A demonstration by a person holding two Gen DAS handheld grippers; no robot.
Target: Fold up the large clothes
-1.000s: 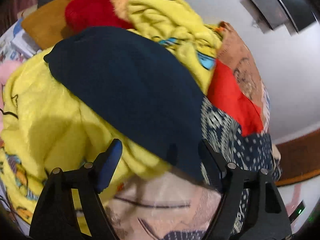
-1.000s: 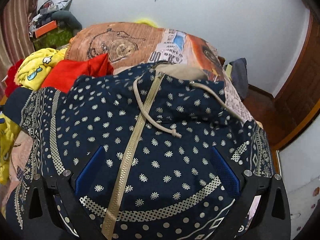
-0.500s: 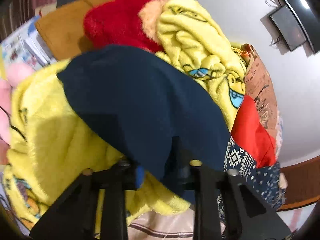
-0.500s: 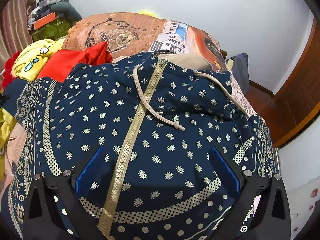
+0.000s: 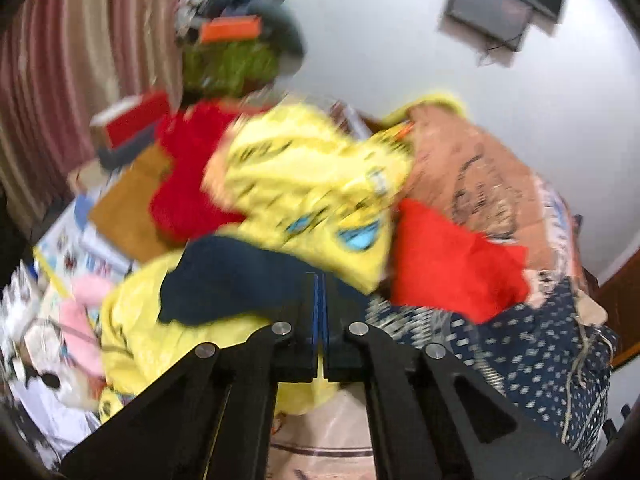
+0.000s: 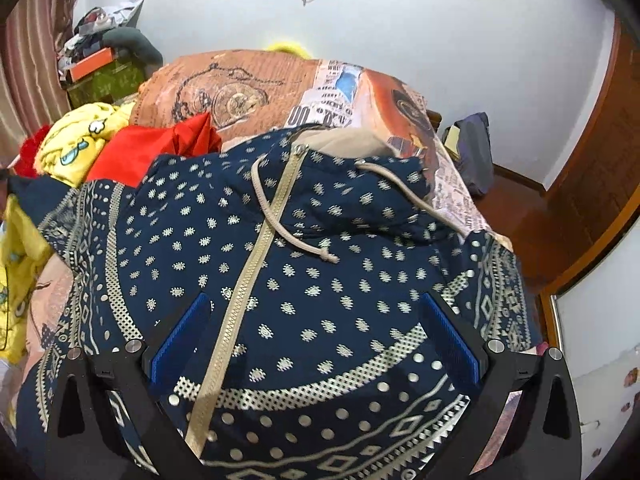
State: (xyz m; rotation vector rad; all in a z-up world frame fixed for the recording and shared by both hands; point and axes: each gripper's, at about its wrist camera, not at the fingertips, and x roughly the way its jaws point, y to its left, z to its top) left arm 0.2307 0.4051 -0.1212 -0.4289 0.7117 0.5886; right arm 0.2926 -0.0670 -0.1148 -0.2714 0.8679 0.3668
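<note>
Left wrist view: the left gripper (image 5: 319, 292) has its jaws clamped right together, having just been closing, and the plain dark navy sleeve end (image 5: 224, 280) of the garment sits at the tips — pinched, by the look of it, though blur makes the exact bite hard to read. That sleeve lies over a fuzzy yellow cartoon-print blanket (image 5: 304, 184), with a bright red cloth (image 5: 452, 264) just beside it and a fluffy red item (image 5: 188, 184) further back. The picture is smeared with motion.

Right wrist view: the right gripper (image 6: 316, 332) stands wide apart, blue pads (image 6: 180, 340) hovering either side of the beige zipper (image 6: 248, 280), gripping nothing. Below it the large navy hooded jacket with cream dot-and-diamond pattern (image 6: 340, 272) is spread front-up across the near end of the bed (image 6: 256, 88), hood towards the orange printed bedcover, drawstrings (image 6: 280, 224) trailing over the chest.
</note>
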